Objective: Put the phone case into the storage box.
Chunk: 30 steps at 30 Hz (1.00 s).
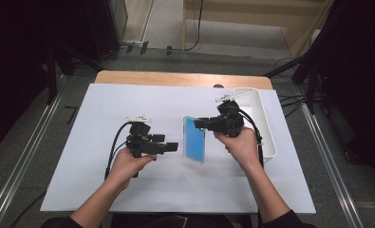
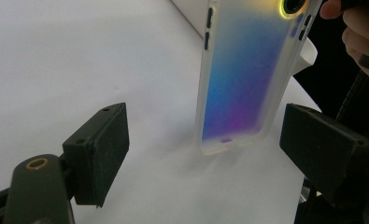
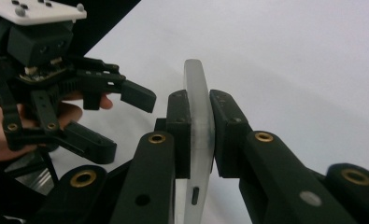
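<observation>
No brand or writing can be read on the phone case [image 1: 194, 139], a frosted shell shading blue to purple with a yellow-ringed camera hole. It stands on edge at the middle of the white sheet [image 1: 104, 190] covering the bench [image 1: 175, 77], clenched at its rim by the right tool [image 1: 198, 124]. The left tool [image 1: 173, 147], at nine o'clock of the case, is released and apart from it. A white bin [image 1: 266, 128] sits at three o'clock.

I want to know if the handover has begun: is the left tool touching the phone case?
Apart. The left gripper view shows the left tool open, pads clear of the phone case, which the right tool holds clamped.
</observation>
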Tool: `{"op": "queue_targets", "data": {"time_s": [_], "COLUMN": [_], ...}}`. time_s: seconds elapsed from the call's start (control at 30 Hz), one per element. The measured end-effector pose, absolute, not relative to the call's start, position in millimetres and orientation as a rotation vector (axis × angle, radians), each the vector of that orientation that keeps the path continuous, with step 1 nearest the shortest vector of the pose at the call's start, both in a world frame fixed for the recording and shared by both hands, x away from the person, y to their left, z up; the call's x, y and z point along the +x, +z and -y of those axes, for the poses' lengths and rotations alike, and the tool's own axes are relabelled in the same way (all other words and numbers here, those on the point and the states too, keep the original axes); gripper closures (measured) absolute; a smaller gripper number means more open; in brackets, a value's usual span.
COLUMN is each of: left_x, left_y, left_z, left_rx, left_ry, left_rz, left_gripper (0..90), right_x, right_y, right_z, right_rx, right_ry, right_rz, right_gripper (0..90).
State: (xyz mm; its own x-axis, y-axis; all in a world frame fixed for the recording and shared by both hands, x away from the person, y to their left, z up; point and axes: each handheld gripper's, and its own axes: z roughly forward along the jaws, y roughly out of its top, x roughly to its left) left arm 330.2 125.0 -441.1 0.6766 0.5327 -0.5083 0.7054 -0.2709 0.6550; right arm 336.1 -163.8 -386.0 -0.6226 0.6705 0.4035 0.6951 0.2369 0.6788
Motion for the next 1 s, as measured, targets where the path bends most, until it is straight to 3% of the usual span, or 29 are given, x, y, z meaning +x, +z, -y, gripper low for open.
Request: {"op": "queue_targets", "data": {"time_s": [0.3,0.7,0.8,1.0], "left_x": [333,333,334,335], "left_y": [-432,-423,-419,-414], "left_z": [-124,-127,-130,-132], "left_rx": [2.08,2.093,2.079,2.068], "left_ry": [-0.196,-0.243,-0.254,-0.29], "left_rz": [-0.921,-0.851,-0.841,-0.81], "left_gripper": [15.5,15.6,22.1,24.1], "right_x": [335,329,327,325], "right_y": [-388,-383,-381,-377], "right_z": [170,178,180,182], "right_rx": [-1.272,-1.099,-1.041,-0.922], "right_ry": [-1.351,-1.308,-1.305,-1.264], "right_rz": [2.497,2.596,2.611,2.627], "right_gripper": [77.1,77.1,77.1,77.1]}}
